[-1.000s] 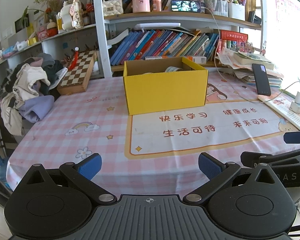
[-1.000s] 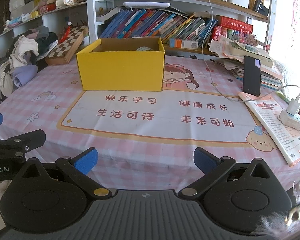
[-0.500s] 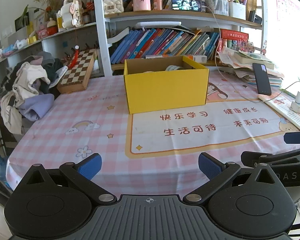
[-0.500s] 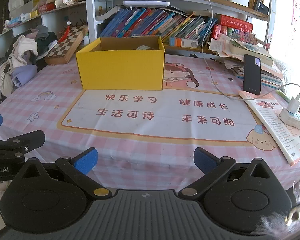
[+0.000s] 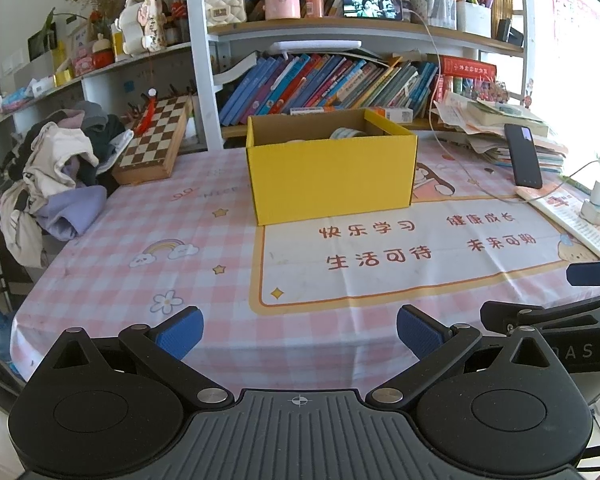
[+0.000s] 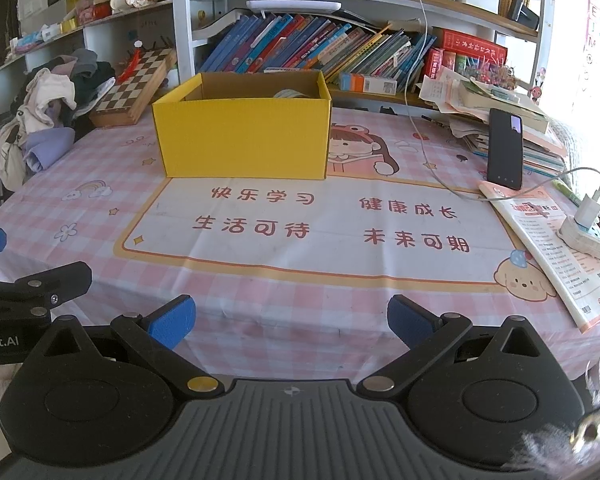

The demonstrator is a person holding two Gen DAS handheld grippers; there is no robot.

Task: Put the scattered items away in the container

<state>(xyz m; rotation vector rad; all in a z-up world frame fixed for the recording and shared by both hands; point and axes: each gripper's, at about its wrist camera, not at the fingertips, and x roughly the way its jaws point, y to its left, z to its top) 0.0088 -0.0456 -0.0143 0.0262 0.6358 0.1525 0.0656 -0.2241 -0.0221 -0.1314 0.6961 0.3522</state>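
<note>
Both of my grippers hang at the near table edge, the left gripper [image 5: 298, 332] and the right gripper [image 6: 288, 320] each spread wide with nothing between the blue pads. Beneath them I see the pink checked tablecloth [image 6: 260, 312], its white panel printed with red Chinese characters. A bookshelf [image 5: 340, 76] packed with leaning books backs the table. At the far middle stands my yellow box [image 6: 242, 140], open-topped, a roll of tape [image 5: 346, 133] showing inside. A chessboard [image 5: 156, 146] lies left; a black phone [image 6: 505, 148] leans right. "bot.AI" marks the other tool.
</note>
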